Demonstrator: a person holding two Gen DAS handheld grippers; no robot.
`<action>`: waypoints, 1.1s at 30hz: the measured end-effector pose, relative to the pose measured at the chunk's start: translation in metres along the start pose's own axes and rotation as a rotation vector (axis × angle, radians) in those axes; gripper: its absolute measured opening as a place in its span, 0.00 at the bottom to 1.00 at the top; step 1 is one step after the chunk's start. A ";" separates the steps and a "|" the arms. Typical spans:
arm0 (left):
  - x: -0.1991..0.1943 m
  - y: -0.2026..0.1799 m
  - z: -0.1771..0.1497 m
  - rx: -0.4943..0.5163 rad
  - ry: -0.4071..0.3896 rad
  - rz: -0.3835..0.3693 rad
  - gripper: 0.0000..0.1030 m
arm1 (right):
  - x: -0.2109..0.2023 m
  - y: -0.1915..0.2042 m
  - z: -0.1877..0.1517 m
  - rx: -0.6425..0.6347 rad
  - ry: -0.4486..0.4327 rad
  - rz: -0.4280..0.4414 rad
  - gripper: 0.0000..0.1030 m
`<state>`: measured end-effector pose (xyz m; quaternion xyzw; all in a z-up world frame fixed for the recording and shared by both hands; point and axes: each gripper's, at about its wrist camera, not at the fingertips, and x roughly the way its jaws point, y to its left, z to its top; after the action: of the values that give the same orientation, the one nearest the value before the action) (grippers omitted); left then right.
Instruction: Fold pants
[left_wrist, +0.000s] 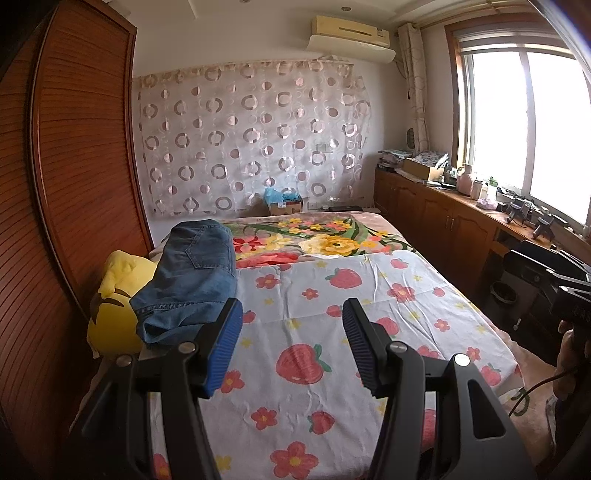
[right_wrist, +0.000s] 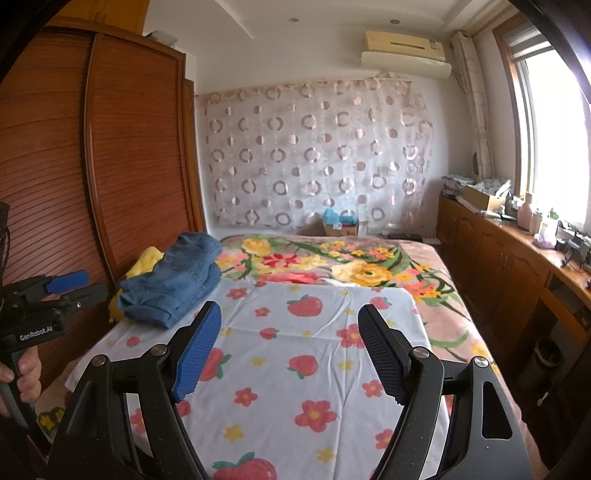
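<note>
Blue denim pants (left_wrist: 192, 273) lie bunched in a heap on the left side of the bed, partly over a yellow pillow (left_wrist: 118, 295). They also show in the right wrist view (right_wrist: 173, 280). My left gripper (left_wrist: 291, 314) is open and empty, held above the strawberry sheet (left_wrist: 332, 332), just right of the pants. My right gripper (right_wrist: 290, 321) is open and empty above the same sheet (right_wrist: 314, 350), right of the pants. The left gripper also shows at the left edge of the right wrist view (right_wrist: 79, 284), the right gripper at the right edge of the left wrist view (left_wrist: 569, 280).
A wooden slatted wardrobe (left_wrist: 74, 155) stands close along the bed's left side. A floral blanket (left_wrist: 332, 236) covers the far half of the bed. A low wooden cabinet (left_wrist: 443, 214) with clutter runs under the window on the right. A cardboard box (left_wrist: 284, 205) sits behind the bed.
</note>
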<state>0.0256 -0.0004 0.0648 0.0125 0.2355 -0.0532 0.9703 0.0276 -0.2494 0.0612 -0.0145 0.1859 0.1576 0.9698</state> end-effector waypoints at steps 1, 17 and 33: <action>0.001 0.000 0.000 0.000 0.000 -0.001 0.54 | -0.001 -0.001 -0.001 0.002 0.001 0.000 0.76; 0.001 0.004 0.000 -0.002 0.001 0.002 0.54 | -0.002 -0.001 -0.001 0.003 0.002 0.001 0.76; 0.001 0.005 0.000 -0.002 0.001 0.001 0.54 | -0.005 -0.003 -0.003 0.005 -0.002 -0.002 0.76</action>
<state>0.0268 0.0049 0.0645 0.0115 0.2358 -0.0522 0.9703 0.0232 -0.2538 0.0604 -0.0122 0.1852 0.1563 0.9701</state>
